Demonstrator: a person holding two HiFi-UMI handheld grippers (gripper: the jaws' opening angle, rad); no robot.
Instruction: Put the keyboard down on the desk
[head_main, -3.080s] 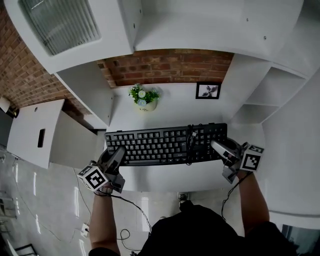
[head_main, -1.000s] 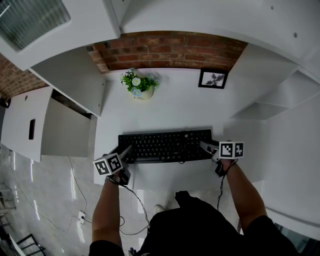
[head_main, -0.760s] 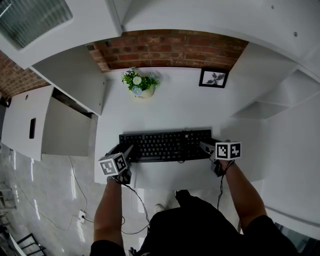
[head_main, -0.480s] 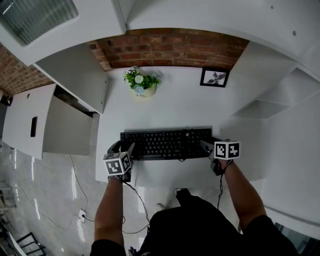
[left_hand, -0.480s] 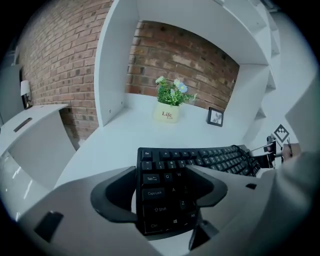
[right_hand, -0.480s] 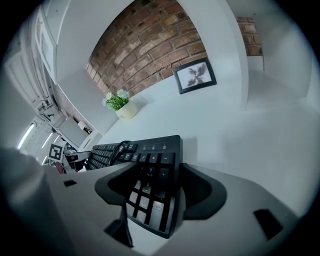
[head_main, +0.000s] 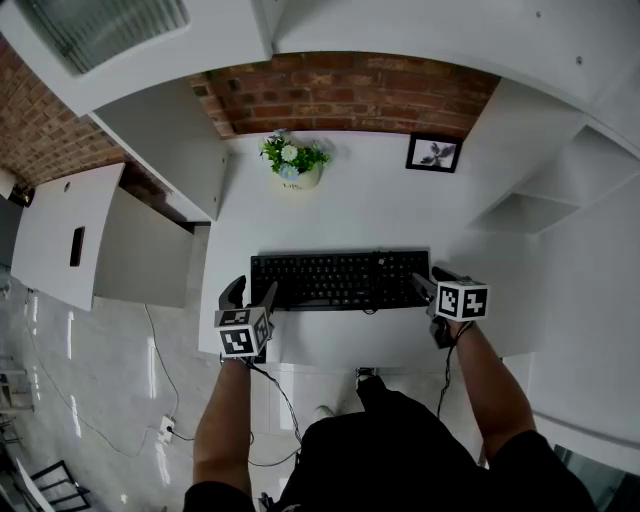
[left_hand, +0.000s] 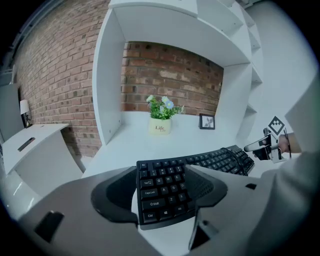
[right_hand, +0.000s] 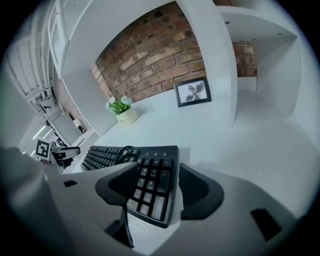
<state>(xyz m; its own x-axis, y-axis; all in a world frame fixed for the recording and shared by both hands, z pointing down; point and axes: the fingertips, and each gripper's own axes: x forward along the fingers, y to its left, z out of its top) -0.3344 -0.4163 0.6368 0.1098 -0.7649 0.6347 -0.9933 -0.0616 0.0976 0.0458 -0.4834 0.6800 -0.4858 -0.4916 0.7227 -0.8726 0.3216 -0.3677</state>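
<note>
Lowering is done: the keyboard (head_main: 340, 280) now lies flat on the desk (head_main: 350, 215), at the lower centre of the head view, where 3 seconds back it was held nearer my head. My left gripper (head_main: 250, 293) and right gripper (head_main: 432, 282) have both spread their jaws wide, each loosely straddling 1 end and gripping nothing. Pulling clear looks like all that remains.

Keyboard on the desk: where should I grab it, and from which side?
Take the keyboard by its two short ends, one gripper from the left and one from the right. It is long, thin and flat on the desk, so holding both ends should keep it level. The left gripper and right gripper sit at those ends, fingers apart.
</note>
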